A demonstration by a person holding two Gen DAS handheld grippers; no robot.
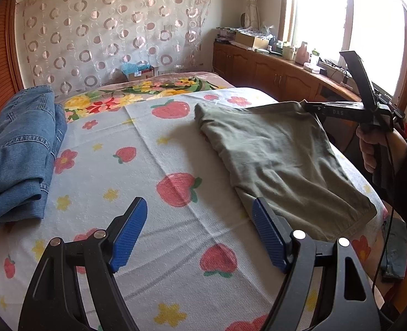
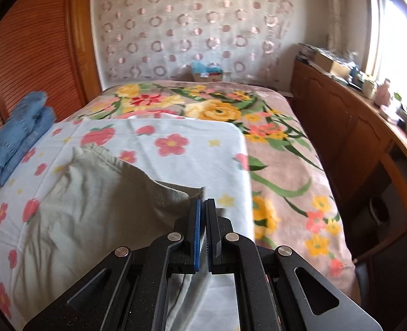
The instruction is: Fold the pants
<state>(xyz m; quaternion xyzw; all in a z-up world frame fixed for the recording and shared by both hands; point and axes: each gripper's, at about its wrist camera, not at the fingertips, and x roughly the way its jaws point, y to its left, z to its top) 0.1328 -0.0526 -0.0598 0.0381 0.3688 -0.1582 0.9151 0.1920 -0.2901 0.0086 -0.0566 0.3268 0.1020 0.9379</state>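
1. Spread over a bed is a white towel printed with strawberries and flowers (image 1: 159,149), which serves as the folding surface, with a floral blanket (image 2: 280,165) beyond it.
2. Ahead and to the right of the left hand-held gripper (image 1: 199,234), whose blue pads stand wide apart with nothing between them, the olive-green cotton pants (image 1: 280,160) are seen lying already doubled into a broad rectangle.
3. One far corner of that cloth is pinched and lifted by the right hand-held gripper (image 2: 202,207), its jaws closed tight.
4. A further fold is judged to remain.
5. Folded blue denim jeans (image 1: 21,149) are seen far to the left, apparently finished.
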